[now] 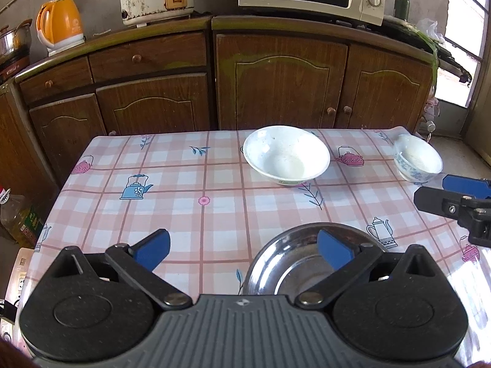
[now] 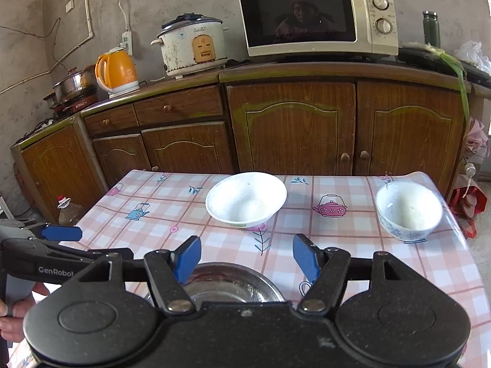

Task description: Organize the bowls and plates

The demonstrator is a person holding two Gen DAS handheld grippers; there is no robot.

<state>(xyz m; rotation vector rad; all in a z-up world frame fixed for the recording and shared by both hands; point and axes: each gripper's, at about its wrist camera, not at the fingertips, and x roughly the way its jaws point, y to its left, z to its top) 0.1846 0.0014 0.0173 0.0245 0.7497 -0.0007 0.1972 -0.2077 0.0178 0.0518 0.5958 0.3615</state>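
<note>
A wide white bowl (image 1: 287,154) (image 2: 246,199) stands upright at the far middle of the checked table (image 1: 184,214). A smaller white bowl with a blue pattern (image 1: 418,158) (image 2: 408,211) stands at the far right. A steel bowl (image 1: 307,263) (image 2: 228,282) sits near the front edge. My left gripper (image 1: 244,250) is open above the table, its right finger over the steel bowl. My right gripper (image 2: 247,259) is open just above the steel bowl's far rim, holding nothing; it also shows at the right edge of the left wrist view (image 1: 454,196).
Brown cabinets (image 2: 291,128) stand behind the table with a microwave (image 2: 316,15), a rice cooker (image 2: 193,46) and an orange kettle (image 2: 116,72) on top. An oil bottle (image 2: 69,211) stands on the floor at the left. A hand (image 2: 12,316) holds the left gripper.
</note>
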